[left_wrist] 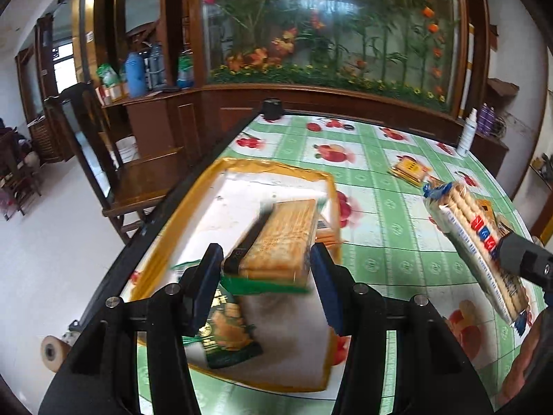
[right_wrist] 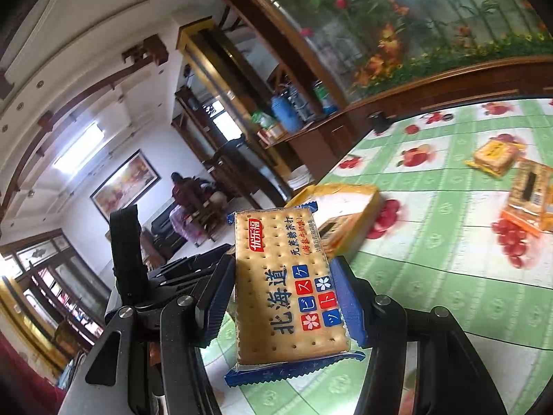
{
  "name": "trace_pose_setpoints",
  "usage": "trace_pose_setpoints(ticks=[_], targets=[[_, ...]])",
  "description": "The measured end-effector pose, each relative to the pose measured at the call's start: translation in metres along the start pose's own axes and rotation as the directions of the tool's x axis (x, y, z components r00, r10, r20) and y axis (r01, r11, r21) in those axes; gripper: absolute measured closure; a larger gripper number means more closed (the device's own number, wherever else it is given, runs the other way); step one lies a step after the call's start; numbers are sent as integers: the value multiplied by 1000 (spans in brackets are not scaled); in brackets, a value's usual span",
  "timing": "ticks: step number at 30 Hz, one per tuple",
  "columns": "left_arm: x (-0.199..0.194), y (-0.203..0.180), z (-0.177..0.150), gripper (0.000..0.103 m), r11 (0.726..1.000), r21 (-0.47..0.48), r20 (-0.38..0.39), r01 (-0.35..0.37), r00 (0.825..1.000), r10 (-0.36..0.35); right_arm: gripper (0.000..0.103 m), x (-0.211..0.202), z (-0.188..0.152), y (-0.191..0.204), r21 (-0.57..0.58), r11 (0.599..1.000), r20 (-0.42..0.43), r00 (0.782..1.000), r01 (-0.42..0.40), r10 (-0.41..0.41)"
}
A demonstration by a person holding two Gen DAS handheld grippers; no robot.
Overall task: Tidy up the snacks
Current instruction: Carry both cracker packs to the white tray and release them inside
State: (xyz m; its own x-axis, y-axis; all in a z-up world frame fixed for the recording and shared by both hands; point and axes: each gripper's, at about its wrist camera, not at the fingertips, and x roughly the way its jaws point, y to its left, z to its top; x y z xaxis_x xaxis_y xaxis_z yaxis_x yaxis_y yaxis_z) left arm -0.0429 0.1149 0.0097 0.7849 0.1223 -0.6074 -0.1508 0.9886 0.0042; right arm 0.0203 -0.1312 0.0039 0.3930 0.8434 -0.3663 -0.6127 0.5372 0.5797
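Cracker pack (right_wrist: 290,290) clamped in right tongs (right_wrist: 281,297)

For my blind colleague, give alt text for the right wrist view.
The right gripper clamps a blue-edged clear packet of pale crackers above a green fruit-print tablecloth. Behind it sits a yellow-rimmed cardboard box.

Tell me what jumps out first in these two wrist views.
Both grippers carry cracker packs. The left gripper holds a green-trimmed pack above the yellow-rimmed tray, where a dark green snack bag already lies. The right gripper clamps a blue-wrapped cracker pack with Chinese lettering over the green fruit-print tablecloth; two more packs lie loose beyond it.
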Motion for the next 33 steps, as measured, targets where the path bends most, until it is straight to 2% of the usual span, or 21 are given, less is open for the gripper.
trace_pose_setpoints(ticks=[14, 26, 29, 31, 33], targets=[[10, 31, -6, 52, 997, -55, -19, -45, 999, 44, 46, 58, 0, 18, 5, 1000, -43, 999, -28, 28], [20, 50, -14, 51, 994, -77, -66, -74, 995, 69, 46, 121, 4, 4, 40, 999, -106, 994, 32, -28], [22, 53, -14, 44, 991, -93, -83, -99, 992, 92, 46, 135, 3, 1, 42, 998, -124, 991, 53, -47], [23, 56, -15, 26, 989, -97, -96, -114, 990, 105, 46, 146, 3, -1, 49, 997, -142, 989, 59, -52], [22, 58, -15, 21, 986, -105, -98, -133, 988, 122, 45, 153, 1, -2, 55, 996, -149, 987, 64, -55]])
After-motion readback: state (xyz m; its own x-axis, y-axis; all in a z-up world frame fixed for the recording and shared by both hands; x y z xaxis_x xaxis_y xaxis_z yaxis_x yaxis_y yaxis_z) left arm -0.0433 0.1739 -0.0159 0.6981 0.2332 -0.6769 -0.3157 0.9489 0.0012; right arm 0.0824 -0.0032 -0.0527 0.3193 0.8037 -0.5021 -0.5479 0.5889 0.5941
